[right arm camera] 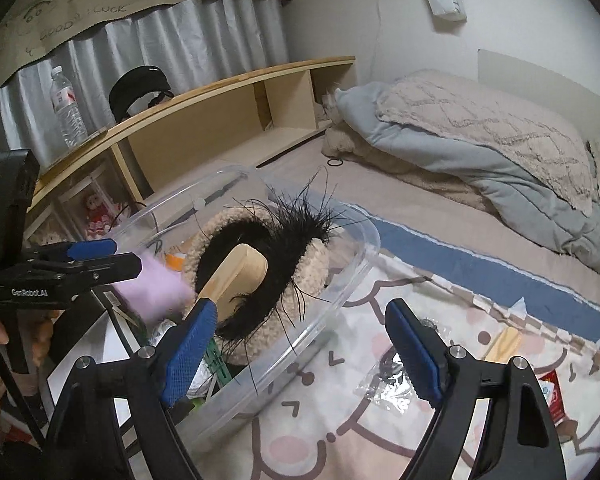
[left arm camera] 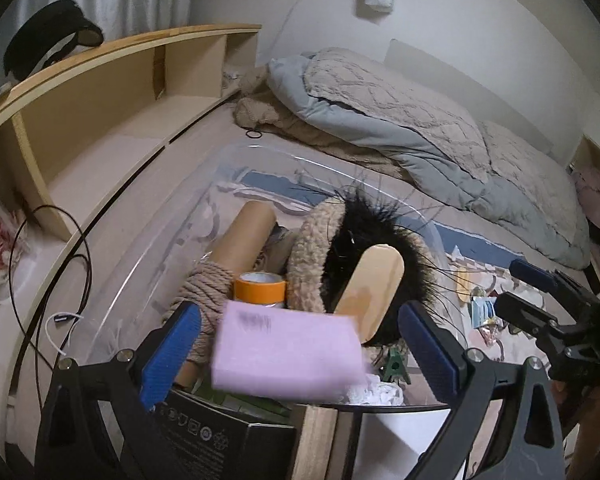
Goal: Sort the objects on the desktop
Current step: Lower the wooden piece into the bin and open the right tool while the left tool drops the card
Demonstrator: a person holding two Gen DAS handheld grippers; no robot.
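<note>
The pink block sits blurred between the blue pads of your left gripper, with clear gaps on both sides, so the claw is open and nothing presses on it. It hangs over the near end of the clear plastic bin. From the right wrist view the same pink block shows just past the left gripper's tip.

Inside the bin you have a furry beige and black hat with a wooden paddle lying in it, a cardboard tube, a roll of orange tape and a coil of rope around the tube's lower part. A black box lies below the block.

Your right gripper has its jaws spread wide and holds nothing; its left pad is over the bin's rim, its right pad over the patterned blanket. A crumpled clear wrapper lies on that blanket. Behind are a wooden shelf, a water bottle and a grey duvet.
</note>
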